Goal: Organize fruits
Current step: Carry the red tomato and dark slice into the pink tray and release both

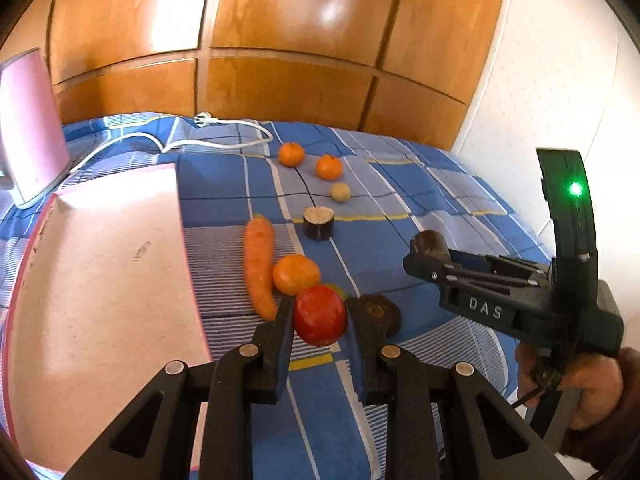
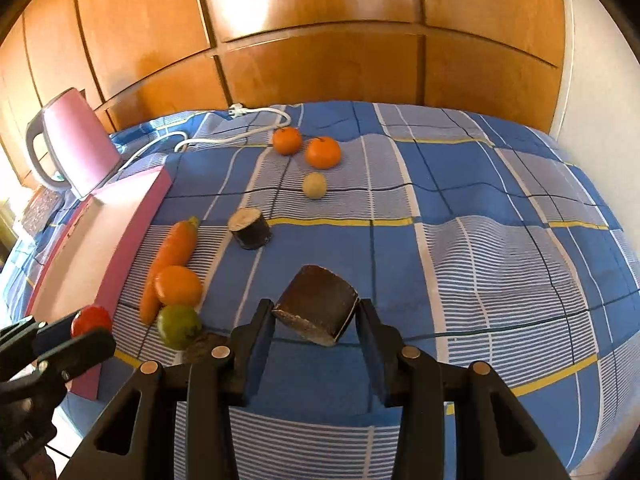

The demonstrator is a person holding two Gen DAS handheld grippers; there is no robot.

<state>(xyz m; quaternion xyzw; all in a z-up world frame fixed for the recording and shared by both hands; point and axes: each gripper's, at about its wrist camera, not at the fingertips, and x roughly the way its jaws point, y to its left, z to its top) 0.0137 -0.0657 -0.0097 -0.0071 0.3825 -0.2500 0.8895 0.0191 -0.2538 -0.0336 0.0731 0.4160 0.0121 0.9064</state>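
My left gripper (image 1: 320,312) is shut on a red round fruit (image 1: 319,315), held just above the blue checked cloth (image 1: 420,184). It also shows at the left edge of the right wrist view, where the left gripper (image 2: 86,330) holds the red fruit (image 2: 91,319). My right gripper (image 2: 317,312) is shut on a dark brown cut chunk (image 2: 316,304), tilted and clear of the cloth; the left wrist view shows that chunk (image 1: 430,243) in the right gripper (image 1: 422,258). A carrot (image 2: 172,256), an orange (image 2: 178,286) and a green fruit (image 2: 178,326) lie beside the pink tray (image 2: 100,240).
Farther back lie a dark cylinder piece (image 2: 250,228), a beige ball (image 2: 314,185) and two tangerines (image 2: 287,140) (image 2: 323,152). Another dark piece (image 1: 378,312) rests by my left fingers. A pink kettle (image 2: 76,144) with a white cord (image 2: 260,114) stands at the back left, before wooden doors.
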